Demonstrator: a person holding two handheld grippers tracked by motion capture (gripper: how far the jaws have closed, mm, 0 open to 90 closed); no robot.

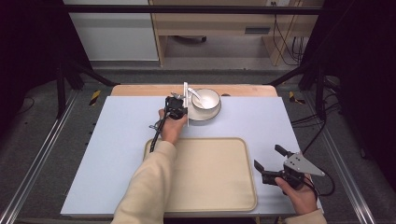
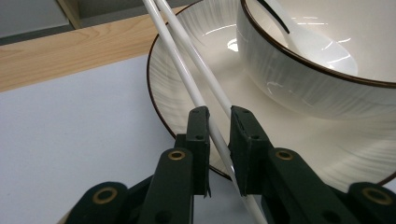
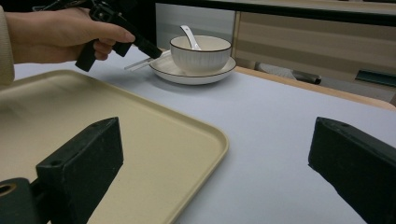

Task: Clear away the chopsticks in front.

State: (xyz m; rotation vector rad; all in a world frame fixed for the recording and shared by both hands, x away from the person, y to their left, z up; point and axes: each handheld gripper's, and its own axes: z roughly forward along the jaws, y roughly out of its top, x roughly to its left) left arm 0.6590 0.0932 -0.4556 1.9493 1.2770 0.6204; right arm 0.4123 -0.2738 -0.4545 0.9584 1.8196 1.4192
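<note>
The left gripper (image 2: 218, 122) has its jaws narrowed around a pair of thin white chopsticks (image 2: 187, 60) lying across the rim of a white dark-edged plate (image 2: 196, 93). The chopsticks' far ends are cut off. The right gripper (image 1: 271, 163) hangs wide open beside the beige plastic tray (image 1: 210, 186).
</note>
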